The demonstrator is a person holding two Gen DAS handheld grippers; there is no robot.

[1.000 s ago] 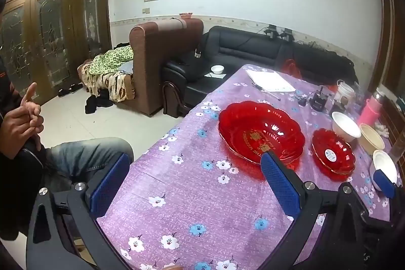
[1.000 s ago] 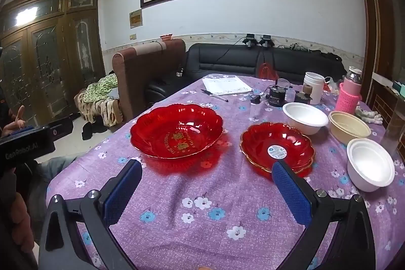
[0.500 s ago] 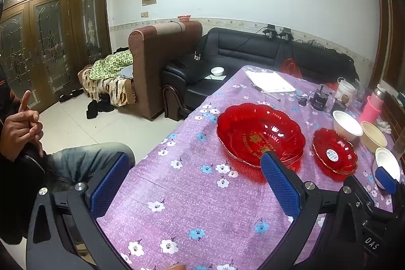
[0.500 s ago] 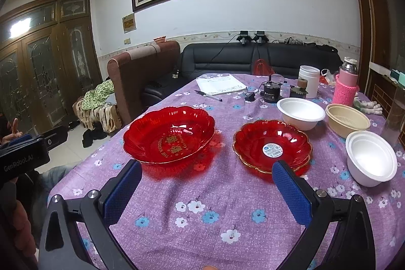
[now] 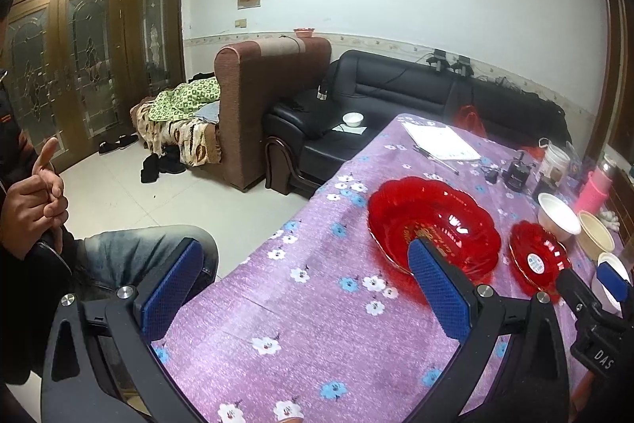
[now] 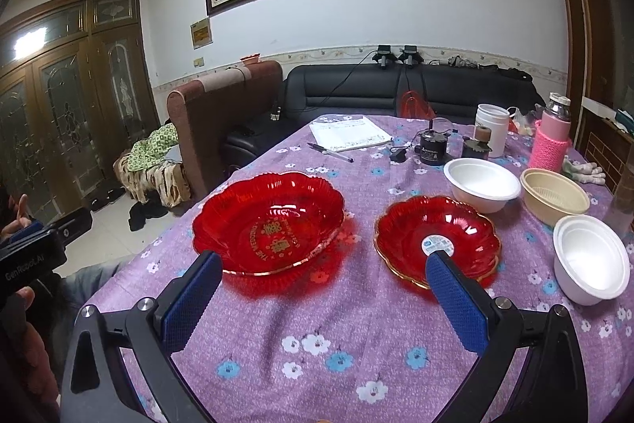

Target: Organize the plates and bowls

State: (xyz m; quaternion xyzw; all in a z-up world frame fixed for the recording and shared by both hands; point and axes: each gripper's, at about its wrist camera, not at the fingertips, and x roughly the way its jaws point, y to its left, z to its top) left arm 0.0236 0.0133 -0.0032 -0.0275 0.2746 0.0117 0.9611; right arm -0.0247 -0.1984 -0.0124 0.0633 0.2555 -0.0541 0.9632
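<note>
A large red plate (image 6: 269,221) (image 5: 432,217) with gold lettering lies on the purple flowered tablecloth (image 6: 337,335). To its right sits a smaller red plate (image 6: 436,236) (image 5: 535,256) with a sticker. Behind and right of that plate stand a white bowl (image 6: 481,183) (image 5: 558,215), a beige bowl (image 6: 554,195) (image 5: 596,234) and a second white bowl (image 6: 590,260). My right gripper (image 6: 321,288) hangs open above the near table, empty, short of both plates. My left gripper (image 5: 301,280) is open and empty over the table's left edge.
At the far end lie a notebook (image 6: 348,135), a pen (image 6: 331,152), small dark devices (image 6: 432,147), a white mug (image 6: 491,129) and a pink bottle (image 6: 552,141). A seated person's hand (image 5: 37,197) and knee (image 5: 134,256) are left of the table. Sofas (image 6: 396,94) stand behind.
Both grippers have risen and drawn back a little from the plates, so the table sits lower and further off in both views. Nothing on the table has moved.
</note>
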